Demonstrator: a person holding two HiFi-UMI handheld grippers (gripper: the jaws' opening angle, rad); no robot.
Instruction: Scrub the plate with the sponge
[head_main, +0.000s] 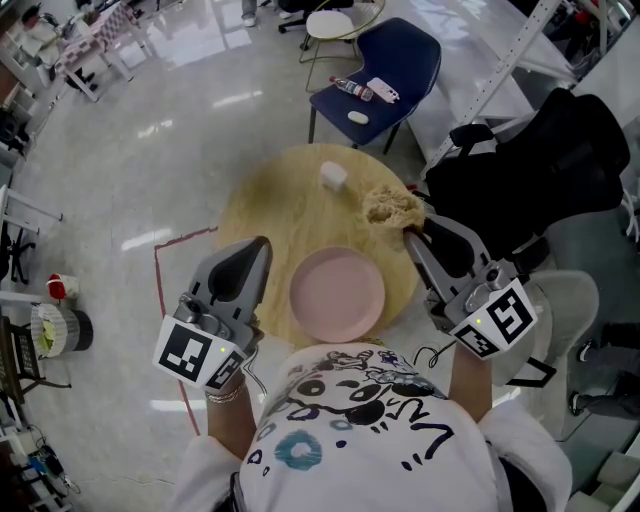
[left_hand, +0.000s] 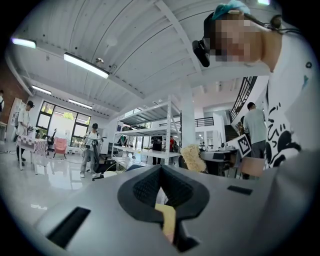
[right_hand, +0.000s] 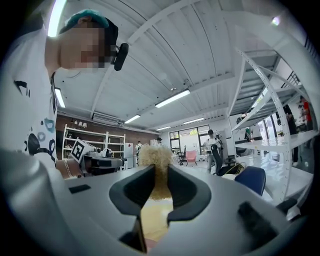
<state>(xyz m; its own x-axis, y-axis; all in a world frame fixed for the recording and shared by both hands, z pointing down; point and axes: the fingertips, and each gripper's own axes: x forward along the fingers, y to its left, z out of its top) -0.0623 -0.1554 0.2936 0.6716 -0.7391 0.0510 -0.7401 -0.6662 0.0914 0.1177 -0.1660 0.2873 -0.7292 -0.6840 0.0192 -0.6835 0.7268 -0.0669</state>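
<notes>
The sponge is clamped between the jaws of the right tool and is held in the air beyond the far right rim of the plate, clear of it. The jaws of the left tool are seen closed together on nothing, just to the left of the plate. The pink plate is left lying flat near the front edge of the round wooden tabletop, touched by neither tool. The sponge is in hand, but the scrubbing itself is judged not to be under way — contact with the plate is yet to be made, and the plate is not steadied. A small white block is seen further back on the tabletop. Around it, a glossy pale floor is marked with red tape — a blue chair, a black bag and white shelving are set about a large open room.
</notes>
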